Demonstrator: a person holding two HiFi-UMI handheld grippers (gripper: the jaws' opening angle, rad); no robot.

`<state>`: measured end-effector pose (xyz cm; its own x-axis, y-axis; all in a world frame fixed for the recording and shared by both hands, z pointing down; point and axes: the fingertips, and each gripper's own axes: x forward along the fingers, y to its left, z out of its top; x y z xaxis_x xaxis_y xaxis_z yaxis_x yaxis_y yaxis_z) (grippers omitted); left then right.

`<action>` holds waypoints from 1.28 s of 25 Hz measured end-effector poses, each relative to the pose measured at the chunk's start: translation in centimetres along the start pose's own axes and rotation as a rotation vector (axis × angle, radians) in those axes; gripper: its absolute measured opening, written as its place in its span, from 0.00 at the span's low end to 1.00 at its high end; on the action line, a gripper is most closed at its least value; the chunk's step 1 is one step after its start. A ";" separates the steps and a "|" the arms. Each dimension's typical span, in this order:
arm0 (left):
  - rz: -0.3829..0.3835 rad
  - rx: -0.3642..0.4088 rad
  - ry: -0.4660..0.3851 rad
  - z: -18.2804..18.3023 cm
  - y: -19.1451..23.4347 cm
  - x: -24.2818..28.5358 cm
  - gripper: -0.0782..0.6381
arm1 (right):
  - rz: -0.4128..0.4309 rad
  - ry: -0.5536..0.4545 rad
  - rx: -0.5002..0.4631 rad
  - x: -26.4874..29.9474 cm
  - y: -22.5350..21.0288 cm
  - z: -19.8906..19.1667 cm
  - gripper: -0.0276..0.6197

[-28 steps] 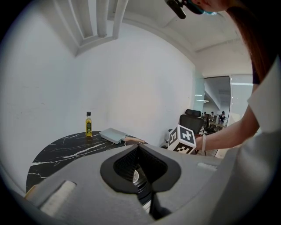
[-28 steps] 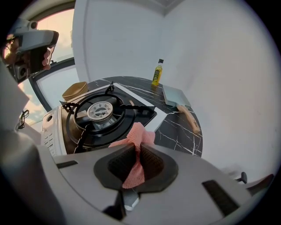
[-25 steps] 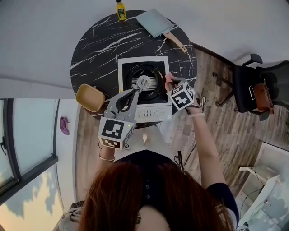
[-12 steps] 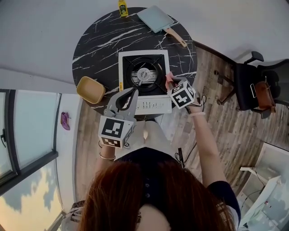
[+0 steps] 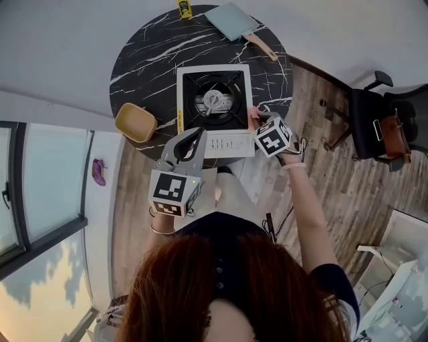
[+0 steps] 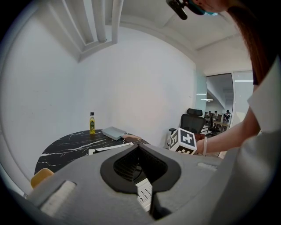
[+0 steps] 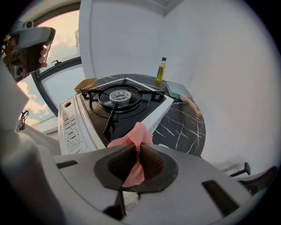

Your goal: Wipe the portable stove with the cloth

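Two grippers: the right gripper (image 7: 137, 159) pinches the pink cloth (image 7: 137, 135) by the right front edge of the stove (image 5: 189, 75) — the left gripper (image 5: 192, 139) hangs closed, empty. Dragged carelessly, the cloth could snag the burner grate (image 7: 110, 117) and pull free.

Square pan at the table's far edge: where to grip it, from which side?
Grip the wooden handle, not the pan body: it is a narrow bar the jaws can span, and it juts toward the right rim of the table. Come from the right, across the handle.
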<state>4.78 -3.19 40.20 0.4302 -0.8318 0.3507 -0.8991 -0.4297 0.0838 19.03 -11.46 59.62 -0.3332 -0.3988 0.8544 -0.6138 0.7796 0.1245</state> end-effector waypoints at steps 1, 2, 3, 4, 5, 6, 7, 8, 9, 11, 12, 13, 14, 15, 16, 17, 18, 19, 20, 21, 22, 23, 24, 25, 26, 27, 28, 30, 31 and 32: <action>0.003 0.000 -0.002 0.0 -0.2 -0.1 0.13 | 0.002 0.000 0.002 -0.1 0.1 -0.3 0.09; 0.006 0.000 -0.003 0.0 -0.3 -0.2 0.13 | 0.003 -0.002 0.003 -0.2 0.2 -0.4 0.09; 0.009 -0.001 -0.003 0.0 -0.4 -0.4 0.13 | 0.004 -0.006 0.002 -0.3 0.3 -0.5 0.09; 0.011 -0.001 -0.003 -0.1 -0.5 -0.5 0.13 | 0.004 -0.008 -0.001 -0.3 0.4 -0.6 0.09; 0.014 -0.001 -0.002 -0.1 -0.6 -0.5 0.13 | 0.003 -0.009 -0.006 -0.3 0.5 -0.6 0.09; 0.017 -0.001 -0.001 -0.2 -0.7 -0.6 0.13 | 0.002 -0.008 -0.015 -0.4 0.6 -0.7 0.09; 0.020 -0.002 -0.001 -0.3 -0.8 -0.7 0.13 | -0.001 -0.006 -0.026 -0.4 0.7 -0.7 0.09; 0.023 -0.002 -0.001 -0.3 -0.9 -0.8 0.13 | -0.004 -0.003 -0.038 -0.4 0.7 -0.7 0.09; 0.026 -0.002 -0.002 -0.3 -1.0 -0.9 0.13 | -0.007 -0.001 -0.050 -0.4 0.8 -0.8 0.09; 0.035 -0.003 -0.001 -0.4 -1.1 -1.0 0.13 | -0.012 0.004 -0.072 -0.5 0.9 -0.8 0.09; 0.040 -0.003 -0.001 -0.4 -1.2 -1.1 0.13 | -0.014 0.005 -0.082 -0.5 0.9 -0.9 0.09; 0.045 -0.003 -0.001 -0.4 -1.3 -1.2 0.13 | -0.016 0.006 -0.089 -0.6 1.1 -0.9 0.09; 0.049 -0.004 -0.002 -0.5 -1.4 -1.3 0.13 | -0.016 0.007 -0.093 -0.7 1.2 -1.0 0.09; 0.052 -0.004 -0.002 -0.5 -1.4 -1.4 0.13 | -0.015 0.008 -0.094 -0.8 1.3 -1.1 0.09; 0.055 -0.003 -0.003 -0.6 -1.5 -1.5 0.13 | -0.014 0.007 -0.091 -0.8 1.4 -1.2 0.09; 0.058 -0.002 -0.002 -0.6 -1.5 -1.6 0.13 | -0.013 0.005 -0.086 -0.9 1.5 -1.3 0.09; 0.062 -0.001 -0.001 -0.7 -1.5 -1.7 0.13 | -0.013 0.002 -0.080 -1.0 1.6 -1.3 0.09; 0.065 0.000 0.000 -0.7 -1.5 -1.7 0.13 | -0.013 0.000 -0.075 -1.0 1.8 -1.3 0.09; 0.067 0.001 0.001 -0.7 -1.5 -1.7 0.13 | -0.013 0.000 -0.073 -1.1 2.0 -1.5 0.09; 0.068 0.003 0.001 -0.7 -1.5 -1.6 0.13 | -0.015 0.002 -0.075 -1.2 2.1 -1.6 0.09; 0.068 0.005 0.000 -0.6 -1.5 -1.5 0.13 | -0.018 0.002 -0.077 -1.3 2.3 -1.8 0.09; 0.068 0.008 -0.001 -0.4 -1.5 -1.4 0.13 | -0.022 0.003 -0.079 -1.4 2.4 -1.9 0.09; 0.067 0.012 -0.004 -0.3 -1.4 -1.4 0.13 | -0.026 0.003 -0.080 -1.5 2.5 -2.0 0.09; 0.066 0.014 -0.005 -0.1 -1.3 -1.3 0.13 | -0.030 0.002 -0.078 -1.6 2.7 -2.2 0.09; 0.064 0.016 -0.006 0.0 -1.2 -1.3 0.13 | -0.036 -0.001 -0.073 -1.7 2.8 -2.3 0.09; 0.063 0.018 -0.006 0.1 -1.0 -1.2 0.13 | -0.044 -0.007 -0.066 -1.8 2.9 -2.3 0.09; 0.061 0.020 -0.005 0.2 -0.8 -1.1 0.13 | -0.052 -0.013 -0.058 -1.9 3.1 -2.3 0.09; 0.055 0.025 -0.003 0.3 -0.5 -0.9 0.13 | -0.066 -0.020 -0.044 -2.0 3.2 -2.4 0.09; 0.050 0.026 -0.004 0.4 -0.4 -0.9 0.13 | -0.070 -0.021 -0.039 -2.1 3.2 -2.5 0.09; 0.044 0.028 -0.006 0.6 -0.4 -0.9 0.13 | -0.075 -0.020 -0.034 -2.2 3.3 -2.6 0.09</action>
<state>4.81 -2.46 39.32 0.3910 -0.8521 0.3480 -0.9145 -0.4025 0.0419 19.59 -6.78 59.46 -0.3021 -0.4660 0.8316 -0.6129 0.7631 0.2050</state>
